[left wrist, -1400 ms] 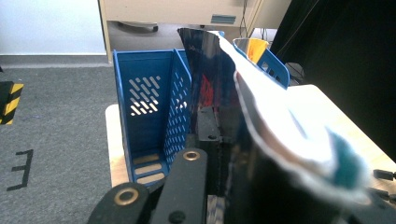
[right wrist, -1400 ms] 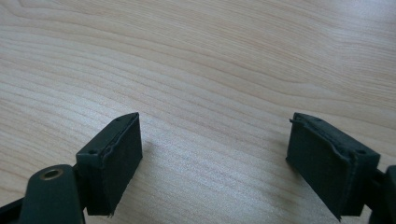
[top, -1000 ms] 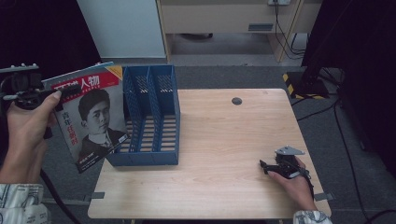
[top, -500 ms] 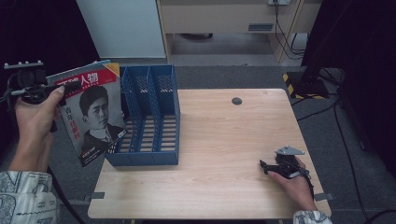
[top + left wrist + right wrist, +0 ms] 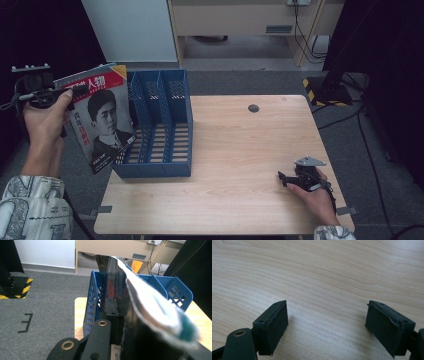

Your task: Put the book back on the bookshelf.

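Magazine [image 5: 100,117] has barely shifted since a second ago, only nudged a touch toward the blue file rack [image 5: 157,127], and it hangs upright off the tabletop's [image 5: 240,175] left edge, just beside the rack's outer wall, clamped in the left gripper [image 5: 52,92]. Likely next: lift it over the wall into a slot. Right gripper [image 5: 295,180] rests on the tabletop well apart, jaws spread, holding nothing.

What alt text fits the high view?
A person's left gripper holds a magazine upright just left of a blue three-slot file rack at the left end of a wooden table. The right gripper, fingers open, rests near the table's front right corner.
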Action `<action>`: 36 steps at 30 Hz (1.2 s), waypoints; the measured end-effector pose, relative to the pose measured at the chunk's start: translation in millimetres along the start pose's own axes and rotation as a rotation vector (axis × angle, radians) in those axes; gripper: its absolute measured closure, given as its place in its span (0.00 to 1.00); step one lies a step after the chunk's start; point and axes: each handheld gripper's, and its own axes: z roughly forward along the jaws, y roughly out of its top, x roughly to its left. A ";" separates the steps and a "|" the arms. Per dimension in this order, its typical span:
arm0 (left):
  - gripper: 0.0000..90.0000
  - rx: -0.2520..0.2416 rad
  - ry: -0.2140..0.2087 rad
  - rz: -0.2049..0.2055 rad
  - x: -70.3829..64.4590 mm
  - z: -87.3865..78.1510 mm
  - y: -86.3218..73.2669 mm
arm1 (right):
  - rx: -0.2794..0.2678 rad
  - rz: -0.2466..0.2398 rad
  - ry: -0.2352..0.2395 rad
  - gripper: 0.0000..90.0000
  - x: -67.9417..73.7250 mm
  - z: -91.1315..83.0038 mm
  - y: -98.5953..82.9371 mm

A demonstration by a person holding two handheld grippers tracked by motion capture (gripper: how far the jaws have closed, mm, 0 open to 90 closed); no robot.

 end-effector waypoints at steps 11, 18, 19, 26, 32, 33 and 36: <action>0.96 0.003 -0.007 0.012 -7.8 7.2 0.6 | -0.001 0.000 0.001 0.20 0.1 0.0 0.0; 0.96 0.014 -0.011 0.027 -13.7 13.4 -0.5 | 0.000 0.001 0.002 0.20 0.2 0.0 0.0; 0.96 0.017 -0.011 0.029 -14.6 14.3 -0.6 | 0.000 0.001 0.002 0.20 0.2 0.0 0.0; 0.96 0.020 -0.015 0.038 -19.5 19.7 -0.9 | 0.000 0.001 0.002 0.20 0.2 0.0 0.0; 0.96 0.014 -0.017 0.040 -22.1 22.9 -0.6 | 0.000 0.001 0.003 0.20 0.2 0.0 0.0; 0.96 0.013 -0.018 0.041 -22.6 23.4 -0.5 | 0.000 0.000 0.002 0.20 0.2 0.0 0.0; 0.96 0.014 -0.022 0.045 -24.7 24.8 -0.1 | -0.001 -0.001 0.003 0.20 0.2 0.0 0.0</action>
